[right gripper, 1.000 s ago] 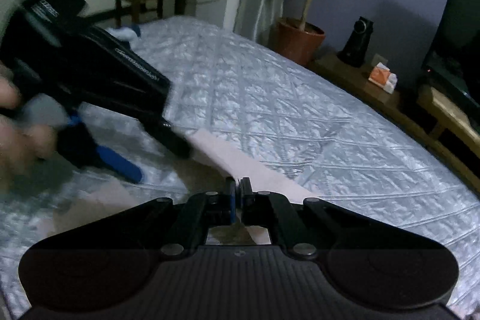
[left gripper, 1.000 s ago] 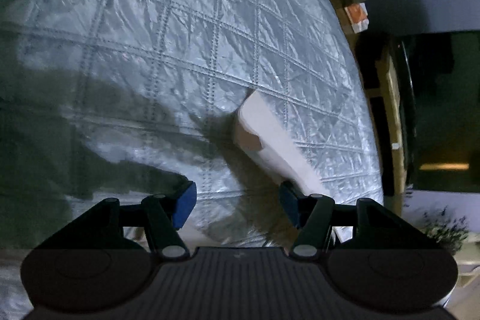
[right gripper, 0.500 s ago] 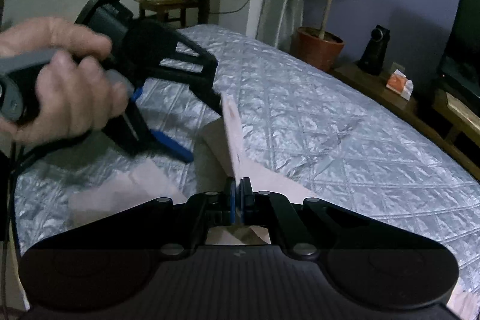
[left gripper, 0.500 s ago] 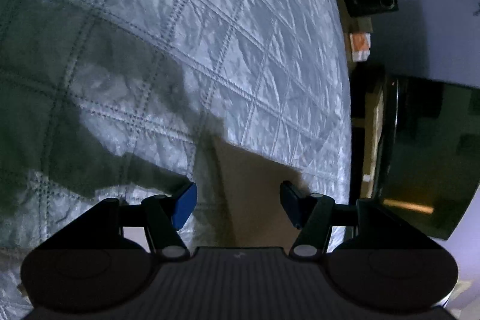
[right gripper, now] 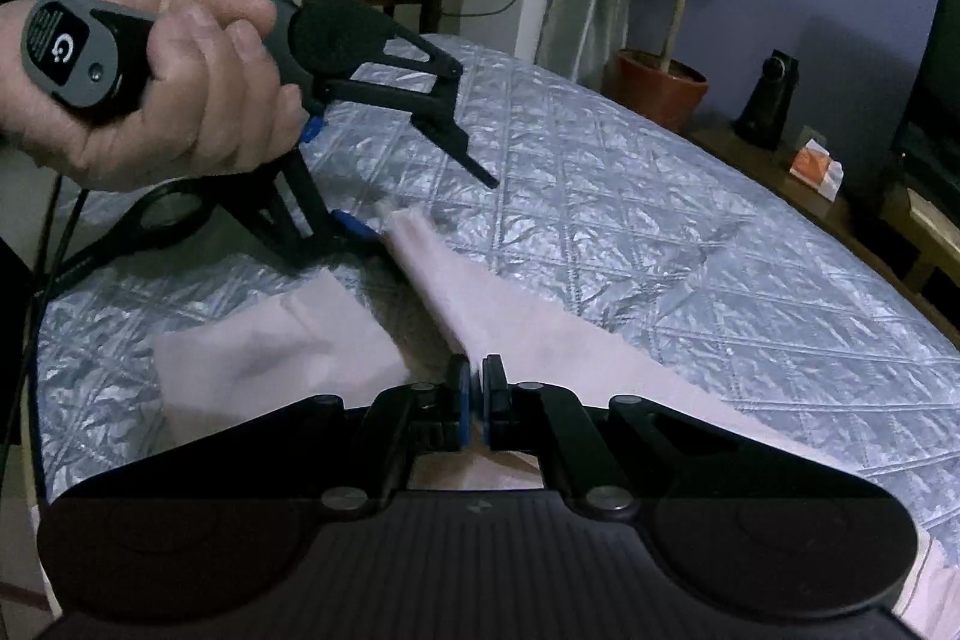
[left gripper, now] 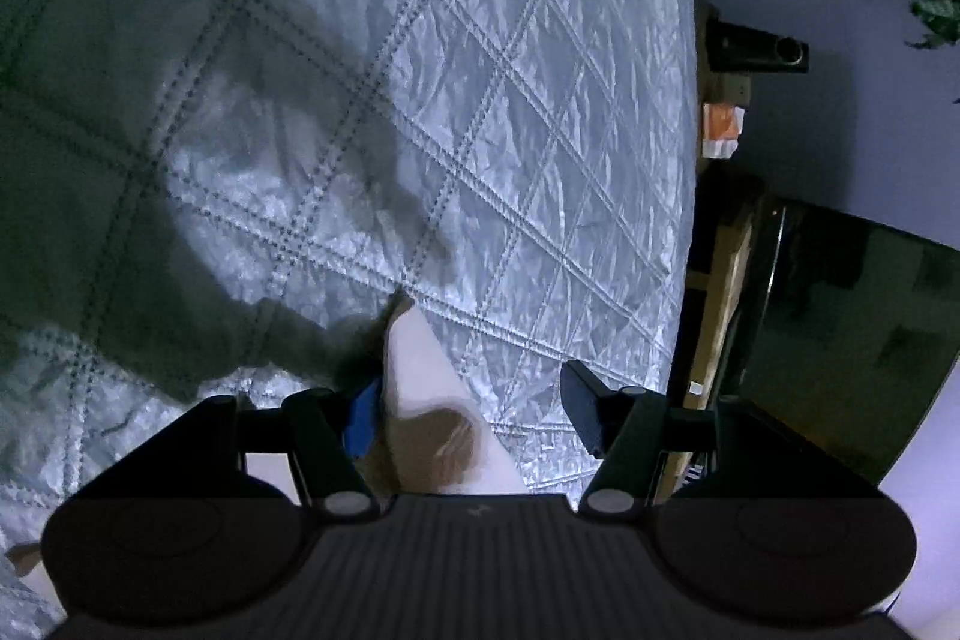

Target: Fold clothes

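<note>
Pale pink cloth garment (right gripper: 480, 304) lies on the silver quilted bedspread (right gripper: 660, 244), one edge raised into a ridge. The right gripper (right gripper: 476, 388) is pinched closed on the near end of that ridge, its jaws having just eased slightly. The left gripper (left gripper: 474, 400) stands released, jaws apart astride the ridge's far tip. Judged mid-fold: next, the left should clamp that tip, then both carry the edge across.

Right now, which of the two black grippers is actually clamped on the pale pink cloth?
The right gripper: jaws pinched on the pale pink cloth. The left gripper stands open around the far corner.
</note>
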`<state>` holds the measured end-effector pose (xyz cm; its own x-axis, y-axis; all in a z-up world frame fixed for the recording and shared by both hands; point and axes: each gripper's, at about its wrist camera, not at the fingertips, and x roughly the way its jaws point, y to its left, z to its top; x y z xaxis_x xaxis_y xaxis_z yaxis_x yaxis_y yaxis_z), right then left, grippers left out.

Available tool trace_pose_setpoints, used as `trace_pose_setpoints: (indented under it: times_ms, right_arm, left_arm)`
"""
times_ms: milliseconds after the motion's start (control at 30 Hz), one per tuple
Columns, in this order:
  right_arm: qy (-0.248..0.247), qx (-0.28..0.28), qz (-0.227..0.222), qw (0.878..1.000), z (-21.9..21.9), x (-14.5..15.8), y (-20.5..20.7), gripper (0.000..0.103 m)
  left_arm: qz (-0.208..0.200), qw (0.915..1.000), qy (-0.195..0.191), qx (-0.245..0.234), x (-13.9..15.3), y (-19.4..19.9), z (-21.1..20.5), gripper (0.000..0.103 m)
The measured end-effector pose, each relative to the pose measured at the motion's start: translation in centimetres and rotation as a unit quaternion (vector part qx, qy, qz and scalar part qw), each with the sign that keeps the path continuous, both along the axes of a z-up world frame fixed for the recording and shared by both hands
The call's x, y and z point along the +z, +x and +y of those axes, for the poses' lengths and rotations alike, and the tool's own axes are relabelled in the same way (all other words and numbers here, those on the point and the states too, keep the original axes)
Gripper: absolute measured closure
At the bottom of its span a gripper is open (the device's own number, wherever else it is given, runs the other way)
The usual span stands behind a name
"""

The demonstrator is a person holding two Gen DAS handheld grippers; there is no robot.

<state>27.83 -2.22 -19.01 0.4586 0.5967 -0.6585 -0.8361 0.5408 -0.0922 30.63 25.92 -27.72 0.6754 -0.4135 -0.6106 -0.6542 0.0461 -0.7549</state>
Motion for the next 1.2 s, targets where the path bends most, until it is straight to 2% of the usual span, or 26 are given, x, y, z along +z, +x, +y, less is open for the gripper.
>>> trace_pose_setpoints:
  times_ms: [233,333,400,467,533,600,633,667,800,900,967,1000,1067,1100,1133,1200]
  right_arm:
    - [0.006,-0.007,0.013,1.0,-0.3,-0.3,0.1,0.091]
    - [0.011,-0.011,0.023,1.0,-0.5,-0.3,0.2,0.086]
    - [0.02,-0.015,0.03,0.999,-0.7,-0.2,0.2,0.085]
    - [0.029,-0.021,0.036,0.999,-1.1,-0.1,0.3,0.082]
    - [0.037,-0.025,0.043,0.998,-1.4,0.1,0.5,0.074]
    - [0.046,-0.029,0.05,0.997,-1.7,0.6,0.5,0.063]
    - [0.055,-0.032,0.053,0.997,-2.0,1.0,0.5,0.062]
    - [0.064,-0.035,0.057,0.996,-2.4,1.4,0.5,0.061]
    - [0.109,-0.085,0.071,0.988,-5.5,3.1,1.0,0.044]
    - [0.139,-0.179,0.097,0.969,-9.8,3.6,2.7,0.037]
    - [0.151,-0.256,0.125,0.947,-13.4,3.3,4.5,0.036]
    - [0.154,-0.294,0.14,0.933,-15.4,3.0,5.6,0.036]
    - [0.157,-0.355,0.166,0.907,-19.0,2.5,7.6,0.035]
    - [0.159,-0.374,0.172,0.898,-20.5,2.4,8.5,0.035]
    - [0.154,-0.386,0.173,0.893,-21.7,2.4,9.5,0.035]
    - [0.123,-0.394,0.17,0.895,-22.6,2.2,11.2,0.035]
  left_arm:
    - [-0.003,0.9999,0.002,-0.013,-0.1,0.6,-0.4,0.044]
    - [-0.005,0.9993,0.022,-0.029,0.2,0.7,-0.7,0.046]
    - [-0.006,0.9973,0.051,-0.052,0.9,1.0,-1.1,0.049]
    - [-0.003,0.9936,0.084,-0.076,1.5,1.5,-1.6,0.054]
    - [0.007,0.9882,0.116,-0.101,2.1,1.9,-2.0,0.067]
    - [0.011,0.9854,0.126,-0.113,2.2,2.2,-2.1,0.076]
    - [0.013,0.9851,0.126,-0.116,2.0,2.2,-2.1,0.085]
    - [0.015,0.9849,0.126,-0.118,1.8,2.1,-2.0,0.089]
    - [0.017,0.9832,0.131,-0.126,1.7,1.9,-1.9,0.094]
    - [0.014,0.9809,0.149,-0.124,2.1,1.8,-1.9,0.098]
    - [0.008,0.9786,0.168,-0.119,2.8,1.6,-1.8,0.098]
    - [0.001,0.9753,0.186,-0.118,3.4,1.5,-1.8,0.099]
    - [-0.017,0.9634,0.238,-0.123,5.2,1.4,-1.8,0.099]
    - [-0.025,0.9575,0.259,-0.123,5.9,1.3,-1.9,0.099]
    - [-0.033,0.9523,0.277,-0.123,6.6,1.2,-1.9,0.099]
    - [-0.041,0.9431,0.306,-0.124,7.5,1.2,-2.2,0.099]
